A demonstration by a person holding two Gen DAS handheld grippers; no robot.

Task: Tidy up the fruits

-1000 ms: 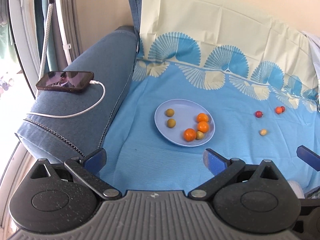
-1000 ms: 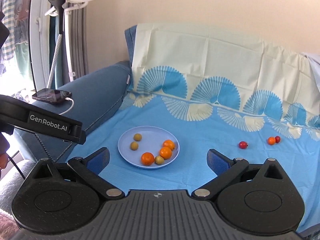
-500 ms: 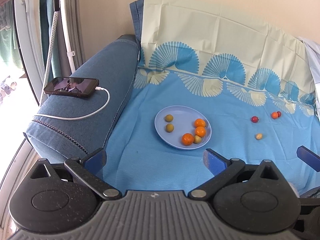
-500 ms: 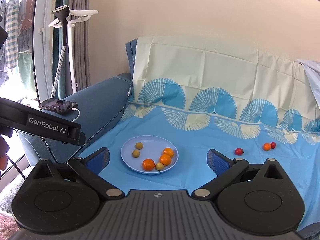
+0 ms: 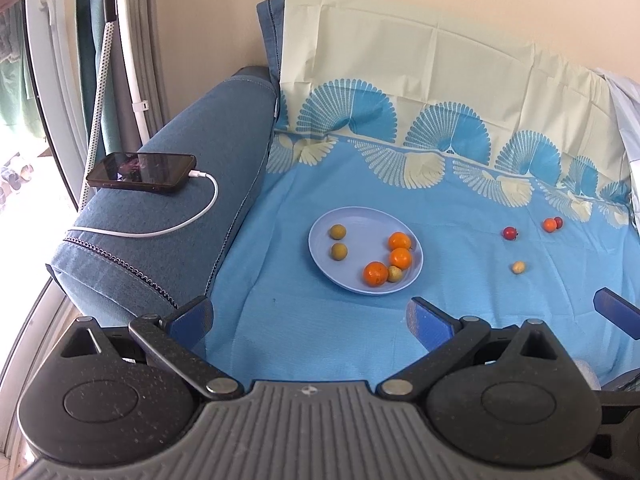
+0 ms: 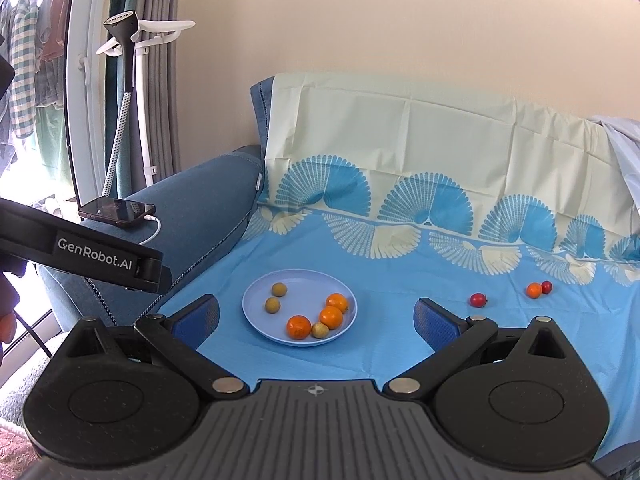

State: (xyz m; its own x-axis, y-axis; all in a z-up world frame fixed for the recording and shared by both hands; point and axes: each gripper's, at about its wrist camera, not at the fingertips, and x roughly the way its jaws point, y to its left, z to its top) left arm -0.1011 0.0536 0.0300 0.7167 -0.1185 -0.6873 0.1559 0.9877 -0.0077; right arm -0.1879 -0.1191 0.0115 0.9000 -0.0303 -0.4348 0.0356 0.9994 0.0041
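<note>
Blue patterned cloth point(image 5: 360, 200) drapes the sofa seat and back, giving you a flat work surface. Your plate point(image 5: 320, 248) sits mid-seat as the collecting spot: three orange fruits point(image 5: 399, 258) crowd its right side, two greenish ones point(image 5: 337, 232) its left. Four small fruits lie loose on the cloth to the right, the pale one point(image 5: 518, 267) nearest. Your left gripper point(image 5: 308, 316) and right gripper point(image 6: 316, 318) both hang back, fingers spread and empty, probably lining up a pick.
</note>
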